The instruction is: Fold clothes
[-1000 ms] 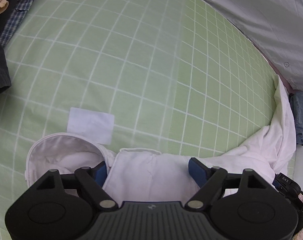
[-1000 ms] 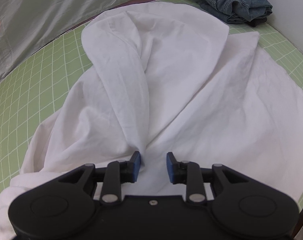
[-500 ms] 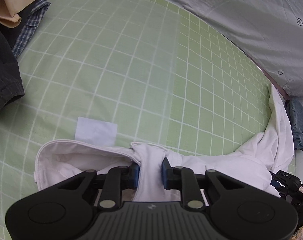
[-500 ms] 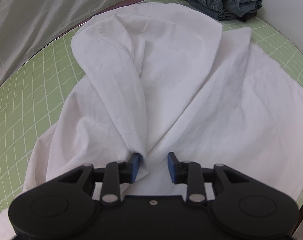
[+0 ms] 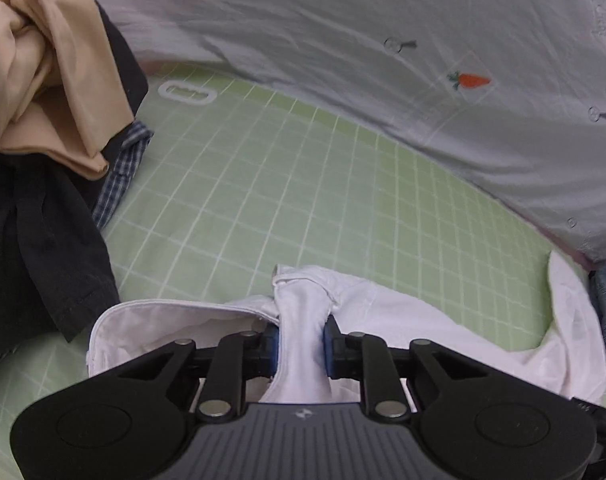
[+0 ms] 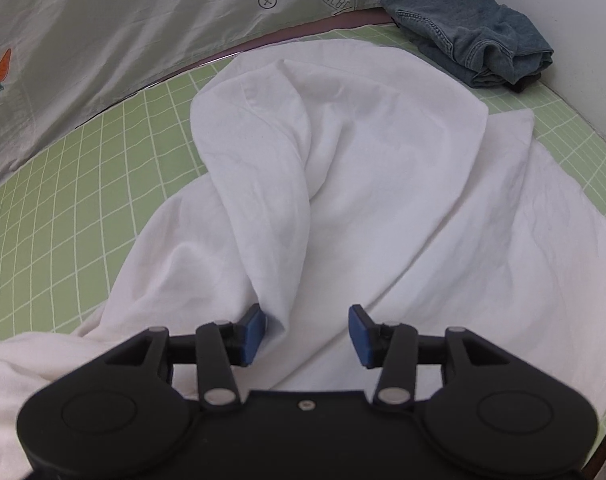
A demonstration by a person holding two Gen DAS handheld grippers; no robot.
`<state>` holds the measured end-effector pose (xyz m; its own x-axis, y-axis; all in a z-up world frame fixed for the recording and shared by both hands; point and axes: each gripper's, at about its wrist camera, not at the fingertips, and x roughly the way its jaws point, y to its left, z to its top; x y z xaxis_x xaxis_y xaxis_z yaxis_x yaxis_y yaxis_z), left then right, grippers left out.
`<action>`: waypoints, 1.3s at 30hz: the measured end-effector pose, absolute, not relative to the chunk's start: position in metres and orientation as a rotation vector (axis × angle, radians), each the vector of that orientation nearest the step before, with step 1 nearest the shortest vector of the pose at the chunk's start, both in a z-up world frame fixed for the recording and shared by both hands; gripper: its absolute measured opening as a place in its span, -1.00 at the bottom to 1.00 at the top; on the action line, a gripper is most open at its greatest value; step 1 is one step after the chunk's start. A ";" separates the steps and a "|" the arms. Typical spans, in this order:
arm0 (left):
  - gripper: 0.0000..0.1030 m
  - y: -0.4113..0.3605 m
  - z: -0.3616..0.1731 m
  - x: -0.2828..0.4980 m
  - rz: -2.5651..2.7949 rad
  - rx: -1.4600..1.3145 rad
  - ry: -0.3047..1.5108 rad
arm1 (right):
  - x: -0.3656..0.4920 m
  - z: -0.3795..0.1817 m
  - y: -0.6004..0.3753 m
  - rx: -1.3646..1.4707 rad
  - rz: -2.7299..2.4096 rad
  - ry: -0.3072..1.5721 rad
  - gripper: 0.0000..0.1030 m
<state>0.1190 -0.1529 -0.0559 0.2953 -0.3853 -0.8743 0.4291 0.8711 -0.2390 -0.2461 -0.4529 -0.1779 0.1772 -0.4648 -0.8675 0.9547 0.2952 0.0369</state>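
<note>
Left wrist view: the left gripper (image 5: 302,346) is clamped on a bunched fold of the white garment (image 5: 383,308), cloth pinched between both blue pads (image 5: 272,344). The rest of the garment spreads past the fingertips over the green checked sheet (image 5: 283,200). Right wrist view: the right gripper (image 6: 305,334) has its jaws opening; a draped fold of the white garment (image 6: 343,184) touches one pad (image 6: 252,334), the other stands clear of the cloth.

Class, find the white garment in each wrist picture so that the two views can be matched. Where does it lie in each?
Left wrist: white garment along the bottom, a bunch pinched in the left gripper.
Right wrist: it fills the centre.
Shared landmark: carrot print.
</note>
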 end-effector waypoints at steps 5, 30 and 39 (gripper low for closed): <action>-0.34 -0.124 -0.086 0.125 -0.476 -0.059 1.305 | -0.248 -0.178 -0.453 0.699 -1.115 0.890 -0.04; -0.69 -0.170 -0.125 0.189 -0.558 -0.171 1.418 | -0.266 -0.169 -0.445 0.763 -1.239 0.799 0.51; -0.93 -0.163 -0.086 0.223 -0.674 -0.281 1.310 | -0.254 -0.144 -0.434 0.653 -1.378 0.710 0.51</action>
<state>0.2233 -0.1631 -0.0858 0.1038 -0.6007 -0.7927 0.2966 0.7795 -0.5518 -0.2541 -0.4343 -0.1441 0.0564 -0.6319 -0.7730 0.9962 0.0872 0.0014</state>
